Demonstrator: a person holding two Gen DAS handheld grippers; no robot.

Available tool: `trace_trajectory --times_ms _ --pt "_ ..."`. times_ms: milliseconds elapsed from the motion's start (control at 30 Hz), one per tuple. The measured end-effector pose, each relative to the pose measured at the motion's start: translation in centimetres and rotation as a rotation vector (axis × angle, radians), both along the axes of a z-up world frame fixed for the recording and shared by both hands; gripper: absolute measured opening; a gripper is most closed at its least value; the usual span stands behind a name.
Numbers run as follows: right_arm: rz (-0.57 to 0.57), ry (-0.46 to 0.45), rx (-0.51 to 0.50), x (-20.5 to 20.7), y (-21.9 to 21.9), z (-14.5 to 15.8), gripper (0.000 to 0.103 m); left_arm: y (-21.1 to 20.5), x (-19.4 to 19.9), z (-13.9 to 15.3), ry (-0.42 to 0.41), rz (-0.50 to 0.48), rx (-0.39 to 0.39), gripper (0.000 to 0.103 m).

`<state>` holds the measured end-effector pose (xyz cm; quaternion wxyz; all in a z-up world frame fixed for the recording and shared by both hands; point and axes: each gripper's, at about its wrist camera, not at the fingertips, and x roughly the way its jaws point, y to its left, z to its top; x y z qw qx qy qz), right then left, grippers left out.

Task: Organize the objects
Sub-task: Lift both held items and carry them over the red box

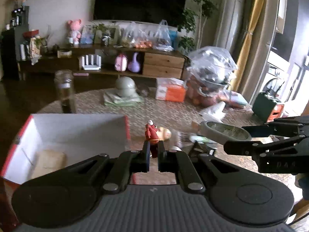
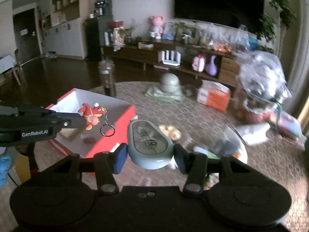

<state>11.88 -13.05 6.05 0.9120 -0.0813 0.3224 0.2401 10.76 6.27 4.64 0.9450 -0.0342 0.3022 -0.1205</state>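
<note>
Right wrist view: I hold my right gripper (image 2: 150,155) clamped on the grey case (image 2: 149,145), my left gripper (image 2: 85,118) pinching the red dragon keychain (image 2: 92,115) above the red box (image 2: 123,119), ready for dropping.

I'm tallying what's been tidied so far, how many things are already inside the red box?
1: a pale flat block on the floor of the red box. The near wall and left gripper may hide more.

the red box (image 1: 23,133) runs off the left edge; far shelf clutter (image 1: 135,36) is too blurred to identify.
</note>
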Motion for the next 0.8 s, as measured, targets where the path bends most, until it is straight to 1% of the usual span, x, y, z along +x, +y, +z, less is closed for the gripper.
trace_trajectory --times_ms 200,367,600,700,800 --pt "0.067 -0.018 -0.017 0.8 4.8 0.3 0.051 3.8 0.2 0.8 -0.014 0.05 0.031 0.006" --pt "0.101 -0.005 -0.03 1.9 8.6 -0.4 0.051 6.7 0.9 0.6 -0.01 0.09 0.069 0.006" --pt "0.114 0.039 -0.068 4.0 12.9 -2.6 0.051 9.9 2.2 -0.7 0.007 0.126 0.098 0.006" --pt "0.113 0.06 -0.09 4.9 14.4 -3.8 0.051 11.0 3.2 -1.6 0.028 0.124 0.097 0.006" --pt "0.115 0.076 -0.119 5.9 16.2 -5.0 0.051 11.6 4.6 -2.7 0.054 0.113 0.113 0.006"
